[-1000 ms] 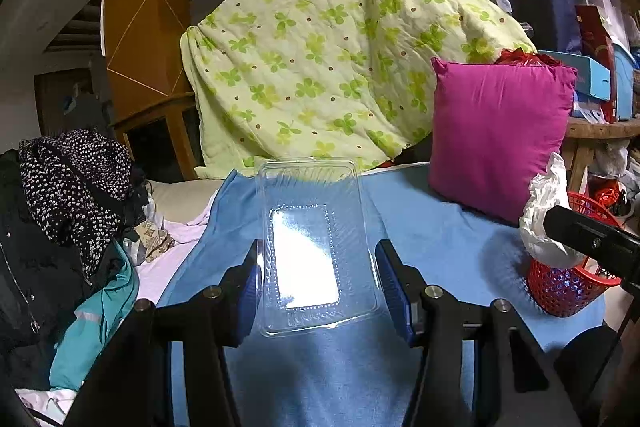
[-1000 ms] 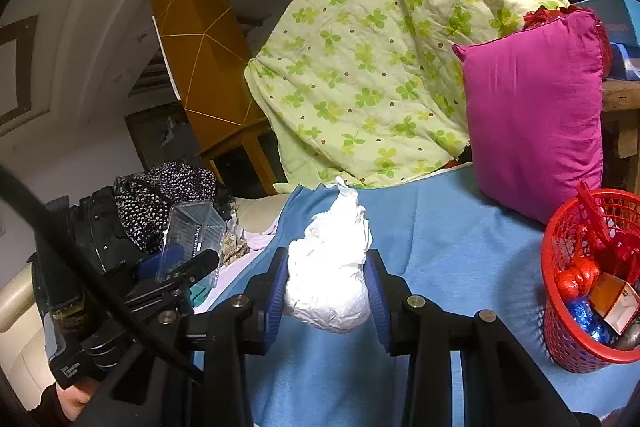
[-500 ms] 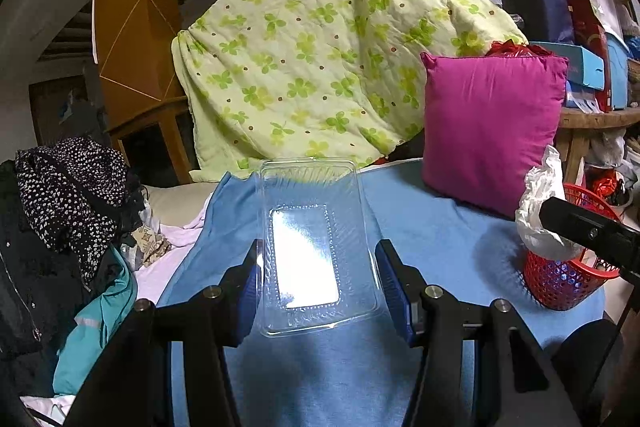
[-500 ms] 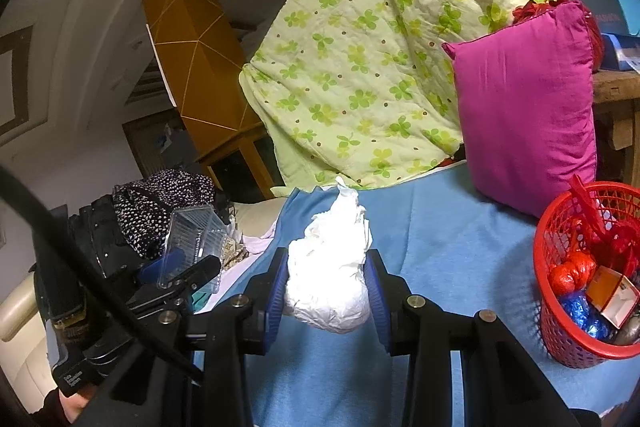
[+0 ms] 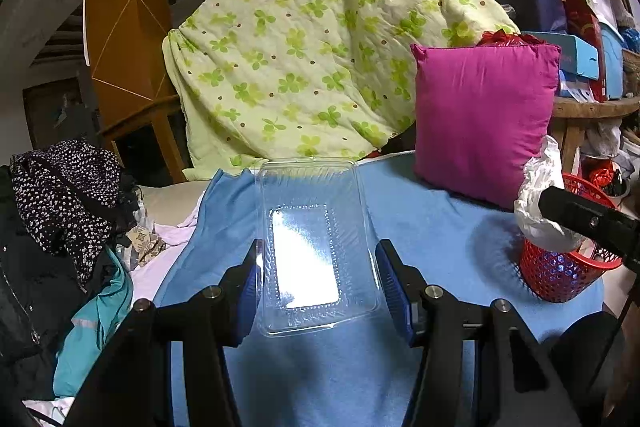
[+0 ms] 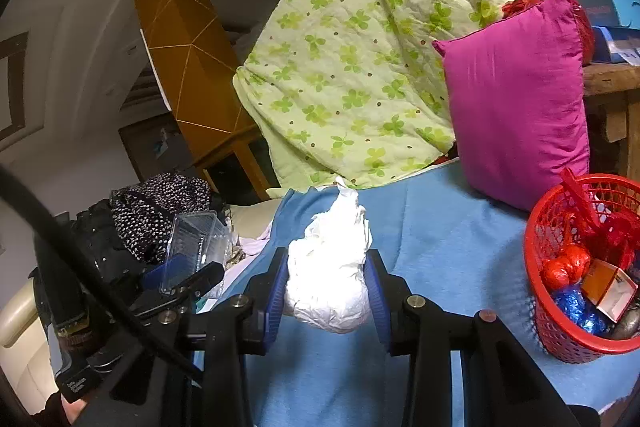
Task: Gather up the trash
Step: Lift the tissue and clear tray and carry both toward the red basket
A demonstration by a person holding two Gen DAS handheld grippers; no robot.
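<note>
My left gripper (image 5: 318, 287) is shut on a clear plastic clamshell container (image 5: 316, 247), held up above the blue blanket (image 5: 432, 239). The same container (image 6: 196, 247) shows at the left of the right wrist view. My right gripper (image 6: 326, 291) is shut on a crumpled white paper wad (image 6: 328, 275); in the left wrist view that wad (image 5: 540, 199) hangs just over the red mesh basket (image 5: 560, 271). The basket (image 6: 536, 267) stands at the blanket's right edge and holds red and blue foil wrappers and an orange carton.
A magenta cushion (image 5: 484, 119) leans behind the basket. A green clover-print quilt (image 5: 320, 59) drapes over the back. Dark and teal clothes (image 5: 68, 211) pile up at the left. A wooden shelf with boxes (image 5: 588, 59) stands at the right.
Both views shifted slightly, with the cushion and quilt drifting a little left in the left wrist view. Both grips are unchanged.
</note>
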